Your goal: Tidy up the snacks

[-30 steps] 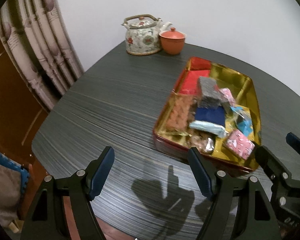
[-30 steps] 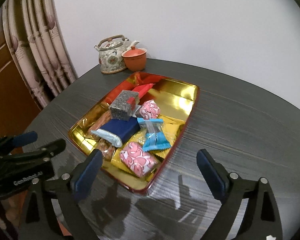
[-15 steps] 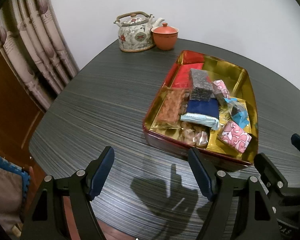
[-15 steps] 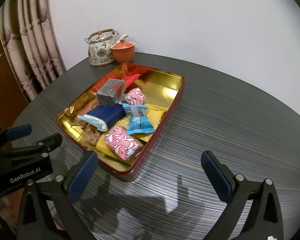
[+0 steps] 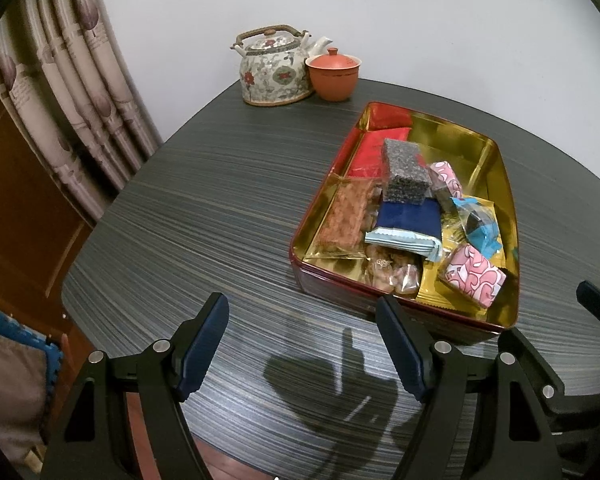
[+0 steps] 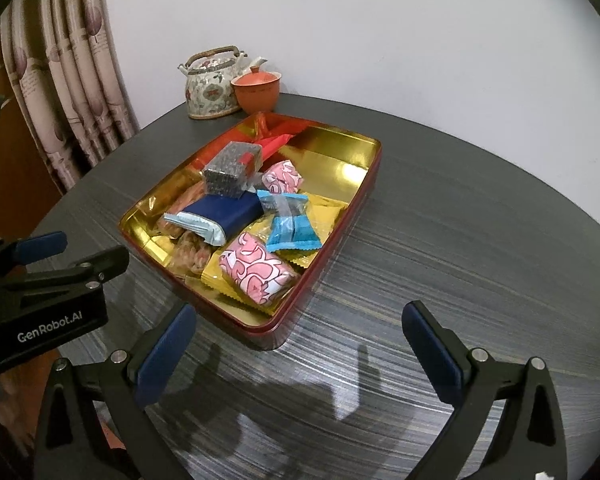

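Note:
A tin tray, red outside and gold inside point(image 5: 496, 184) point(image 6: 340, 152), sits on the dark striped table and holds wrapped snacks. Among them are a pink-and-white packet point(image 5: 474, 274) point(image 6: 256, 268), a light blue candy wrapper point(image 5: 478, 226) point(image 6: 292, 228), a navy bar point(image 5: 408, 220) point(image 6: 220, 216), a grey speckled block point(image 5: 404, 172) point(image 6: 230, 168), a red packet point(image 5: 374, 150) and a clear pack of brown brittle point(image 5: 346, 218). My left gripper point(image 5: 300, 320) point(image 6: 76, 254) hovers open over bare table, just short of the tin's near-left side. My right gripper point(image 6: 300, 316) point(image 5: 560, 328) stands wide open at the tin's near corner, holding nothing.
A flowered teapot point(image 5: 274, 68) point(image 6: 210, 88) and an orange lidded cup point(image 5: 334, 76) point(image 6: 256, 90) stand at the table's far edge by the white wall. A pleated curtain point(image 5: 72, 100) hangs at the left. The table's rounded edge point(image 5: 84, 264) drops off to the left.
The right gripper's jaws have spread a little wider and its view has shifted slightly over the tin. The left gripper has kept still.

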Motion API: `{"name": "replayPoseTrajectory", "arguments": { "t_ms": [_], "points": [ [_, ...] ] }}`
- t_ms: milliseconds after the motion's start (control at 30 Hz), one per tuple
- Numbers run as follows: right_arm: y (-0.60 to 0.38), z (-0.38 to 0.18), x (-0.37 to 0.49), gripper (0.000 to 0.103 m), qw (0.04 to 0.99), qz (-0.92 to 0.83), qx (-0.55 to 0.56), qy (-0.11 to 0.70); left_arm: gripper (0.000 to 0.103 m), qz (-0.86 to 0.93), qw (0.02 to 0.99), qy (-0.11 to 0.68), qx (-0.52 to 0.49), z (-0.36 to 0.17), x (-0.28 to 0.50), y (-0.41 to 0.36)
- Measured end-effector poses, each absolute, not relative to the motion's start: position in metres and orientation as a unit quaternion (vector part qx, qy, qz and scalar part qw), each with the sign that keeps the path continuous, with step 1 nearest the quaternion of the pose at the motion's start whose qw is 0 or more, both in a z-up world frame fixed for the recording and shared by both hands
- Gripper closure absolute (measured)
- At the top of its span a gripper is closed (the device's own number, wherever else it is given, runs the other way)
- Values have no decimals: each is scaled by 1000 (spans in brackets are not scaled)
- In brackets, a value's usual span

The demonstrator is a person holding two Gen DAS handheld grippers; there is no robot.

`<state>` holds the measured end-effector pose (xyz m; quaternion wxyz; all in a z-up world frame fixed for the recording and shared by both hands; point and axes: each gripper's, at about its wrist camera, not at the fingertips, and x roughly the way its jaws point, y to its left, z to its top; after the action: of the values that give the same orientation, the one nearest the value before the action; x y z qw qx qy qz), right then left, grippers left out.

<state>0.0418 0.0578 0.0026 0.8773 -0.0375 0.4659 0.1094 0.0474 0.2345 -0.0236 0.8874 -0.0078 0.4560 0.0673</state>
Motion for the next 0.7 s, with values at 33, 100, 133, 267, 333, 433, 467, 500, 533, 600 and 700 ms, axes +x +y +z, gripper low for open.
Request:
{"name": "replayPoseTrajectory", "arguments": {
  "t_ms": [33, 100, 133, 267, 333, 433, 467, 500, 533, 600, 700],
  "points": [
    [58, 2, 42, 1, 877, 109, -37, 467, 27, 67, 888, 456, -7, -24, 47, 234],
    [59, 2, 41, 1, 876, 110, -40, 467, 27, 67, 887, 456, -6, -24, 47, 234],
    [59, 2, 41, 1, 876, 110, -41, 467, 27, 66, 887, 456, -6, -25, 47, 234],
    [61, 1, 40, 1, 876, 111, -44, 468, 27, 66, 887, 456, -6, -24, 47, 233],
    [62, 1, 39, 1, 875, 112, -47, 469, 27, 67, 887, 456, -5, -24, 47, 232],
    [62, -1, 39, 1, 874, 111, -48, 470, 27, 67, 887, 456, -6, -24, 46, 232],
    [62, 0, 38, 1, 874, 111, -47, 470, 27, 66, 887, 456, -5, -24, 47, 232],
    [62, 0, 38, 1, 874, 111, -47, 470, 27, 66, 887, 456, -5, -24, 47, 232],
    [62, 0, 38, 1, 875, 110, -48, 470, 27, 66, 887, 456, -6, -24, 47, 232],
    [61, 0, 38, 1, 875, 111, -49, 470, 27, 63, 887, 457, -7, -24, 47, 232],
    [61, 0, 38, 1, 874, 110, -48, 471, 27, 64, 887, 457, -5, -24, 46, 232]
  ]
}}
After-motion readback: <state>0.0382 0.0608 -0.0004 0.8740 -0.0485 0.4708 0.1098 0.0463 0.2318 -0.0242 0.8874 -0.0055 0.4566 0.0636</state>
